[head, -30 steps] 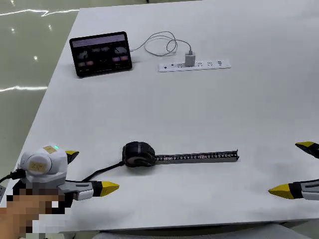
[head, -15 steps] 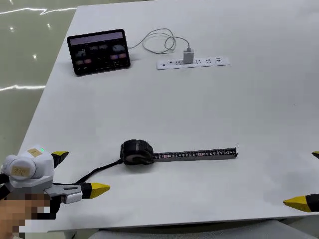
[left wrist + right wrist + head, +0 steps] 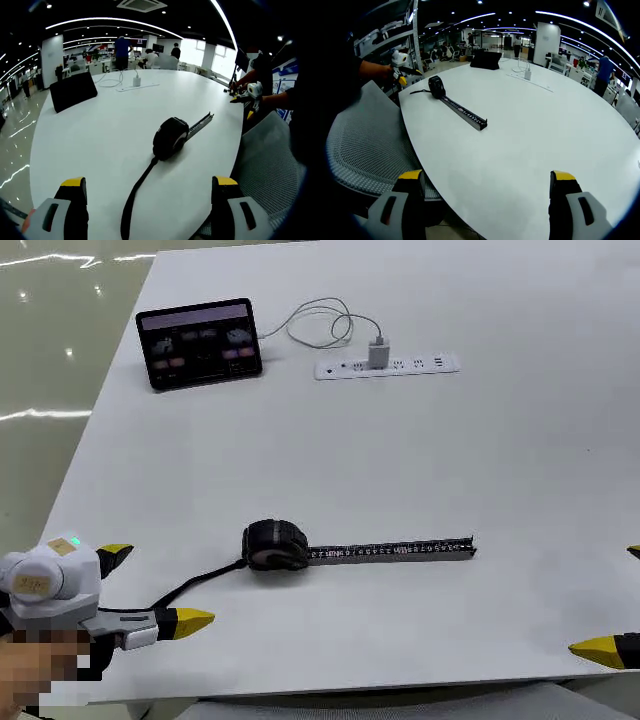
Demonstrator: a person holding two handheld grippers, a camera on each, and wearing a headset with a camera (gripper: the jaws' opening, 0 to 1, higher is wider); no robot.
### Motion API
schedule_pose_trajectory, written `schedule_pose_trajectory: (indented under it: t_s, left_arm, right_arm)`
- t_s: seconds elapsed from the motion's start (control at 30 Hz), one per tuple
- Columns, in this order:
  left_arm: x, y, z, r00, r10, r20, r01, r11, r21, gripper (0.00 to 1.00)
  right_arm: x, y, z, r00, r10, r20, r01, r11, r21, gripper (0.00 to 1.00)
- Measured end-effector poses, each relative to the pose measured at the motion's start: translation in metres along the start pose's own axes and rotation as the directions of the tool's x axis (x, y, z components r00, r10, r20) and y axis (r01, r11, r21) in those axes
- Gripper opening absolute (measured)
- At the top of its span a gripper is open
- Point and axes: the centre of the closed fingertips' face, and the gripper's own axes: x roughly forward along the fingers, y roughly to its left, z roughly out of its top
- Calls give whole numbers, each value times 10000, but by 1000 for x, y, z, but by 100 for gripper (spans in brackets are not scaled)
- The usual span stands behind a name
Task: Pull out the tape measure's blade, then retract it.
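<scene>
While its yellow-tipped fingers (image 3: 190, 620) stand wide apart with nothing held in them, the left gripper (image 3: 155, 588) hangs at the near left edge of the white table (image 3: 420, 470), and a hand holds it from behind. Its fingers point at the tape measure (image 3: 275, 545), which is near but not touched. In the left gripper view the tape measure's black strap (image 3: 137, 190) runs across the table into the gap between the two fingers. The right gripper (image 3: 618, 600) is at the near right edge of the table, well apart from the tape measure. Its fingers (image 3: 411, 176) are wide apart too and hold nothing. The tape measure lies on the table between the two grippers, closer to the left one. Its round black case sits on the left, and its blade (image 3: 395, 551) is pulled out and lies flat, reaching to the right. The blade's end is loose on the table, and nothing touches it. Far across the table on the left, a dark tablet (image 3: 200, 343) stands tilted up. Just to its right lies a white power strip (image 3: 388, 366) with a charger (image 3: 379, 355) plugged in, and a thin cable (image 3: 320, 325) loops between them.
</scene>
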Motion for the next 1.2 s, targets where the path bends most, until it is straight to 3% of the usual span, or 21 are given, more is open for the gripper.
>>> schedule_pose_trajectory:
  t_s: [0.97, 1.2]
  left_arm:
    - [0, 0, 2, 10000, 26, -44, -26, 9999, 109, 100]
    - [5, 0, 1, 9996, 82, -261, -77, 9998, 173, 100]
  right_arm:
    - [-3, 0, 0, 10000, -33, 35, 33, 10000, 45, 100]
    - [-2, 2, 4, 10000, 2, 37, -2, 10000, -31, 100]
